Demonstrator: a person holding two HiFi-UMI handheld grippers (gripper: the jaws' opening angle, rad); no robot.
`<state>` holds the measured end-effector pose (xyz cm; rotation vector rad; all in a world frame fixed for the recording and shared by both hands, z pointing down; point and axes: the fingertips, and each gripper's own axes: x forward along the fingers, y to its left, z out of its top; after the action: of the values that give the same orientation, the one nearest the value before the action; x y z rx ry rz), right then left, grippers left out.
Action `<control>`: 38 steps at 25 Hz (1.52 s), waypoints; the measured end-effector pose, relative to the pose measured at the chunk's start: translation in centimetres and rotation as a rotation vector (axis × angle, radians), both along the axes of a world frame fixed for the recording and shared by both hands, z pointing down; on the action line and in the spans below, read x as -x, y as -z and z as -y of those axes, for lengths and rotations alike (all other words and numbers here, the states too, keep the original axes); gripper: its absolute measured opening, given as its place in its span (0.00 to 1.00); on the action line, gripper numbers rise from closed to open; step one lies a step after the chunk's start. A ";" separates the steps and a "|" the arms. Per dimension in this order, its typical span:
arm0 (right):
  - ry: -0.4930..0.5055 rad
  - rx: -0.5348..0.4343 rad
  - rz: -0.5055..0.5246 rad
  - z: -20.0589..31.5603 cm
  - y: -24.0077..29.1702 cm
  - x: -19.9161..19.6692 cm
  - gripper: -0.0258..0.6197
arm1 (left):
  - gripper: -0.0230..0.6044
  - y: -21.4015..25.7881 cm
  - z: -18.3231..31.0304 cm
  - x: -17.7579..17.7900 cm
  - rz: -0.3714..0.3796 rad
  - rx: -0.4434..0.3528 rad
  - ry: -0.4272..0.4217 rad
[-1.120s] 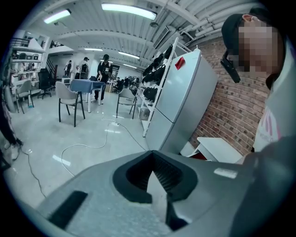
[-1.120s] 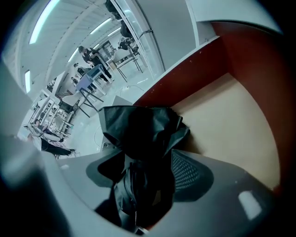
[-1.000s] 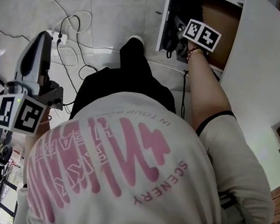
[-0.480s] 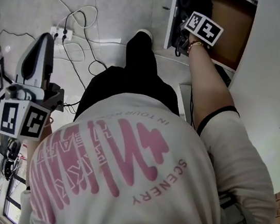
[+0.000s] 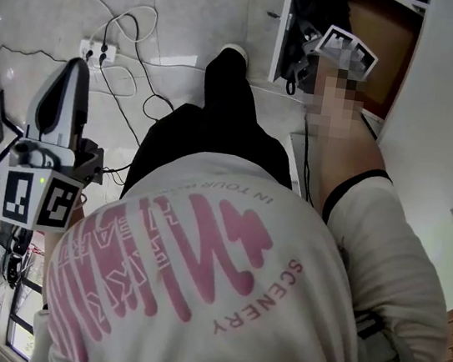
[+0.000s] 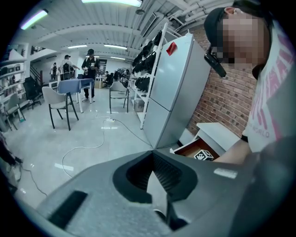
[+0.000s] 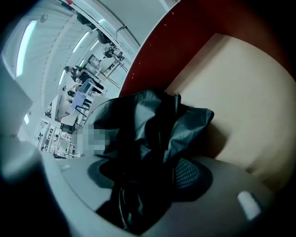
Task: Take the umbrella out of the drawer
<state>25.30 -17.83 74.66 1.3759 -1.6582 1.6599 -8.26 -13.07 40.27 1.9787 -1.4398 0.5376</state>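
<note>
A black folded umbrella (image 7: 152, 134) lies in the open wooden drawer (image 7: 240, 92), bunched against its dark side wall. My right gripper (image 7: 148, 185) reaches down into the drawer, and its jaws are closing on the umbrella, whose fabric fills the gap between the pads. The head view shows that gripper (image 5: 303, 54) at the top, inside the drawer (image 5: 390, 48), with the dark umbrella (image 5: 299, 22) beside it. My left gripper (image 5: 76, 69) is held off to the left over the floor, away from the drawer. Its jaws (image 6: 153, 155) meet at the tips with nothing in them.
White cables and a power strip (image 5: 94, 51) lie on the tiled floor. The white cabinet top (image 5: 446, 124) curves to the right of the drawer. The person's black trouser leg and shoe (image 5: 228, 54) stand right before it. A tall grey cabinet (image 6: 178, 92) stands behind.
The right gripper's marker cube has rolled and sits a little farther into the drawer. The left gripper has stayed nearly in place.
</note>
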 end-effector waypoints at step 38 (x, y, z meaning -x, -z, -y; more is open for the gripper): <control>-0.174 0.124 -0.194 -4.4 3.6 1.5 0.44 | 0.04 1.4 -3.5 7.8 -0.117 -0.097 0.005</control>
<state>23.81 -13.41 71.08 1.6012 -1.3385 1.6326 -16.03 -9.59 38.88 2.0457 -1.4219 0.3492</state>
